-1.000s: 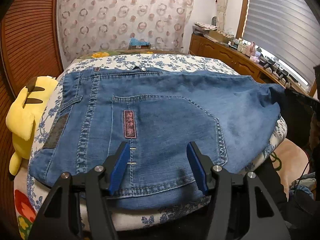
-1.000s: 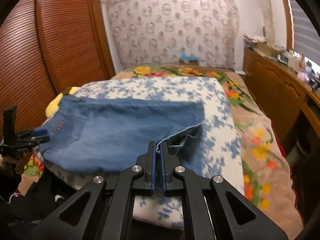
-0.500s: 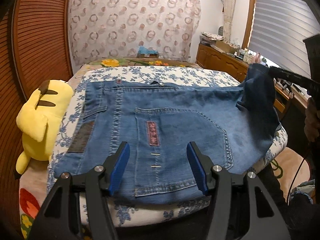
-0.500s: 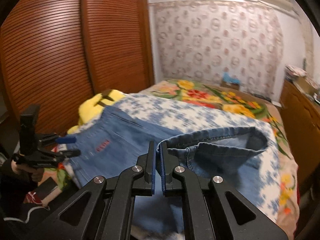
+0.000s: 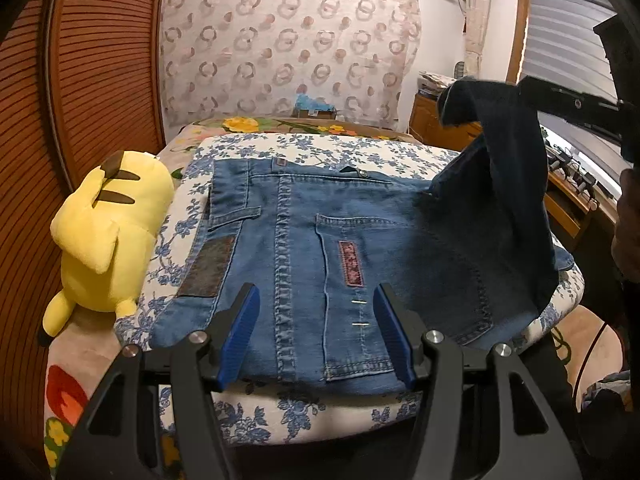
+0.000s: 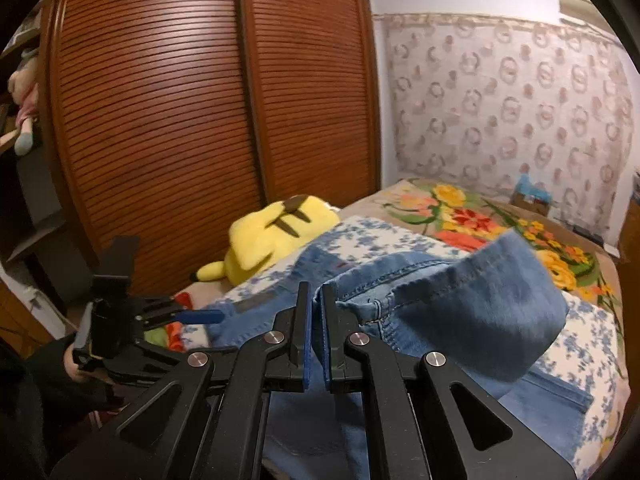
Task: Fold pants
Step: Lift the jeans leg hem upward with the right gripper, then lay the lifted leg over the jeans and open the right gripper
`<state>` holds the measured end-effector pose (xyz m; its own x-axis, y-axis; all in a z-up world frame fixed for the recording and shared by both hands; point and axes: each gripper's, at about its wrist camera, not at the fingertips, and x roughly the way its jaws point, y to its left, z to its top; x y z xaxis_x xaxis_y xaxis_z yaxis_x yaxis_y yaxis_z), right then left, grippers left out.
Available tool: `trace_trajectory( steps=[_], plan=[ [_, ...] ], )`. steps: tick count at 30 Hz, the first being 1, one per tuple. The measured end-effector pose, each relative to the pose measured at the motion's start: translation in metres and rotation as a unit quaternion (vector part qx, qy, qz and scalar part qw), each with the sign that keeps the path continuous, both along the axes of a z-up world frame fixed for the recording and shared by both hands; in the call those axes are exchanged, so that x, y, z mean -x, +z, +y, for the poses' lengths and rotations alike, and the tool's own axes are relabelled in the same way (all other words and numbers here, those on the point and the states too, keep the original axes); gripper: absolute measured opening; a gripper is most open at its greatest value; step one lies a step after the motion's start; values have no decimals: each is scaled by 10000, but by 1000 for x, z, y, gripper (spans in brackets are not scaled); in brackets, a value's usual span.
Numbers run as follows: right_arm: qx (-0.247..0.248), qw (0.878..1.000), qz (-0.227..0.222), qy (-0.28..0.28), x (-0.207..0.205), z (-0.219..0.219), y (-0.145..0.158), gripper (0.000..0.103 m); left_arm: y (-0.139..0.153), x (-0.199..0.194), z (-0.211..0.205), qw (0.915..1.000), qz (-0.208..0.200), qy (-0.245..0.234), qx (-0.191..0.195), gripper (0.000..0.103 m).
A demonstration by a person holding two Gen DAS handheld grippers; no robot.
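Here, the right gripper [image 6: 316, 334] pinches the pants [image 5: 320, 256] by their leg end, lifted at right of frame for folding; the left gripper [image 5: 316, 332] hovers open above the waist, spread on the bed [image 5: 320, 152].

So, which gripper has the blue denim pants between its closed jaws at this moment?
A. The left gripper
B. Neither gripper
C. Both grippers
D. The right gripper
D: the right gripper is shut on a raised fold of the blue denim pants, while the left gripper stands open above the waist part with nothing pinched between its blue pads.
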<state>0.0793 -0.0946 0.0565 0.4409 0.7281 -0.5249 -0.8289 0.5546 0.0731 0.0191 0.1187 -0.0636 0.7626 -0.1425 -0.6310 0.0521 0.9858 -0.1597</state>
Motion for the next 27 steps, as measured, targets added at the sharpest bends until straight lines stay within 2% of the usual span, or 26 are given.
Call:
trace_trajectory(
  steps=[7, 10, 12, 18, 23, 27],
  plan=[
    [152, 9993, 345, 62, -4, 13, -29, 2, -6, -1, 3, 10000, 59, 34, 55, 58],
    [201, 9984, 524, 9, -9, 14, -38, 14, -7, -1, 2, 10000, 65, 17, 55, 58],
    [214, 9984, 523, -1, -8, 13, -38, 27, -7, -2, 1, 10000, 59, 4, 65, 58],
    [184, 9993, 307, -90, -8, 0, -27, 35, -4, -7, -9, 9999, 41, -116, 63, 58],
    [314, 9971, 164, -675, -34, -39, -25, 43, 2, -23, -25, 9994, -6, -307, 138, 58],
    [595, 9898, -12, -1297, -62, -73, -34, 47, 7, -43, -40, 9981, -3, -535, 291, 58]
  ],
)
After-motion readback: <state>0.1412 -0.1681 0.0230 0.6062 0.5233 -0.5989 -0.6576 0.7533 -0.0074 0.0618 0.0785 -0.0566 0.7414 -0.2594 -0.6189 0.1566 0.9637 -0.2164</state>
